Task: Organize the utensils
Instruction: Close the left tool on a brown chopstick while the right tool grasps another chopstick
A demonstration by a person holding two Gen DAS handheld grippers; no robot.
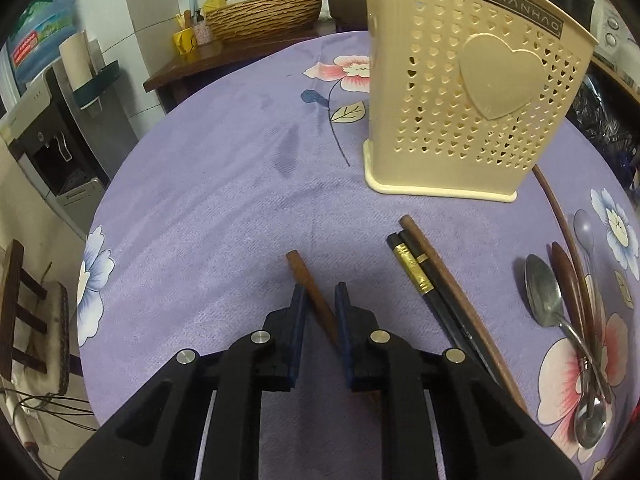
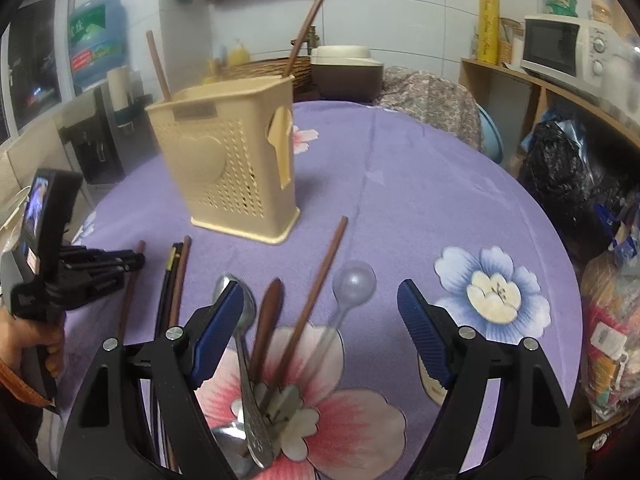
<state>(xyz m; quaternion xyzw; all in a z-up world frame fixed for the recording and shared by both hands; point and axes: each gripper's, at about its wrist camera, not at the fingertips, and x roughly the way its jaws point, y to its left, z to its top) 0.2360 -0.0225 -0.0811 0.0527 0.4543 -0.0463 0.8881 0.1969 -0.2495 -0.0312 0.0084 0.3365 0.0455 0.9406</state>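
L gripper (image 1: pixel 320 300) clamps brown chopstick (image 1: pixel 310 284), R gripper (image 2: pixel 320 300) open

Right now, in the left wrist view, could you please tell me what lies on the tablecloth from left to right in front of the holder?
Lone brown chopstick between the left tongs → black chopstick with gold band → long brown chopstick → metal spoon.

Dim indoor light, soft shadows, strong fisheye edge warping.
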